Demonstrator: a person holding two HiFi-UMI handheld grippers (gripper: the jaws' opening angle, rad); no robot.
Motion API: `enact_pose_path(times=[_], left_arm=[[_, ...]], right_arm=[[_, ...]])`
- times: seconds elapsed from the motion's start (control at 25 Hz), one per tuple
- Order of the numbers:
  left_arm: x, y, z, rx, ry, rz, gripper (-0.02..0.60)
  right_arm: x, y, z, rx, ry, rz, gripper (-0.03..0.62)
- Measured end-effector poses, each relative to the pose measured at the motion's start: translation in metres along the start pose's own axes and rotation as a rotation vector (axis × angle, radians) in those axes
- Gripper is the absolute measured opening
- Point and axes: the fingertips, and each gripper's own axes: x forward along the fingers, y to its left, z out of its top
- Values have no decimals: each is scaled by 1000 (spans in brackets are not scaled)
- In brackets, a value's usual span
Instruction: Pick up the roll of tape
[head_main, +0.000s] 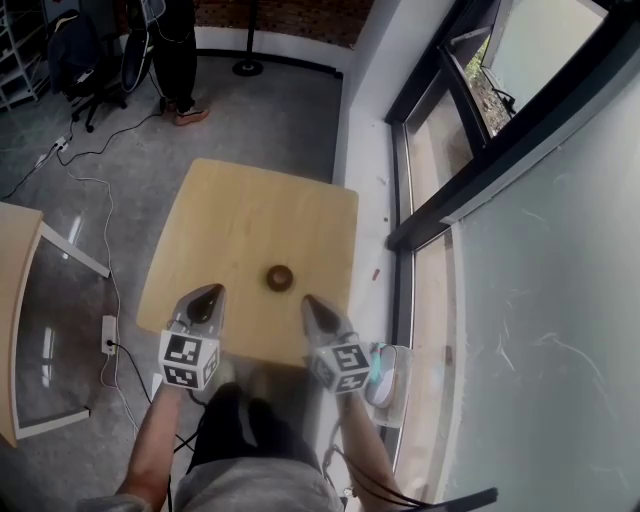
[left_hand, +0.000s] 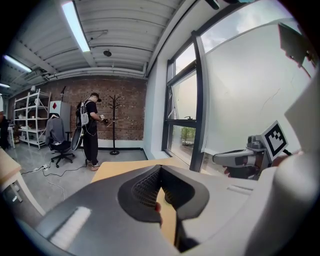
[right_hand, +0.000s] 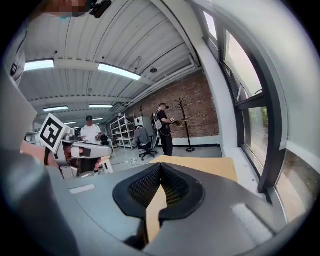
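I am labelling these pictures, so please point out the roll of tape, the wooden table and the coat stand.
roll of tape (head_main: 272, 279), head view, left side of its ring.
wooden table (head_main: 250, 215), head view, bare top behind the roll.
coat stand (left_hand: 114, 127), left gripper view, its pole.

Looking steeply down from the head onto the table (head_main: 250, 230); in both gripper views, skimming low across it toward the same brick wall (left_hand: 132, 105).

Floor (head_main: 280, 110): grey, smooth. Square light-wood table (head_main: 230, 210) stands beside tall dark-framed windows (head_main: 440, 140). Far wall (left_hand: 125, 100) is red brick; coat stand (left_hand: 114, 125), office chair (left_hand: 60, 142) and white shelving (left_hand: 30, 117) stand near it. Ceiling strip lights (left_hand: 75, 27) are lit.
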Motion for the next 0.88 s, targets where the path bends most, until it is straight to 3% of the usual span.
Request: enact_pose_path(times=[0.6, 0.88], left_arm=[[61, 32, -47, -26, 73, -56, -2], [85, 38, -61, 19, 30, -58, -2]], right_arm=[[64, -15, -51, -5, 75, -23, 14], [85, -28, -74, 18, 44, -27, 15]])
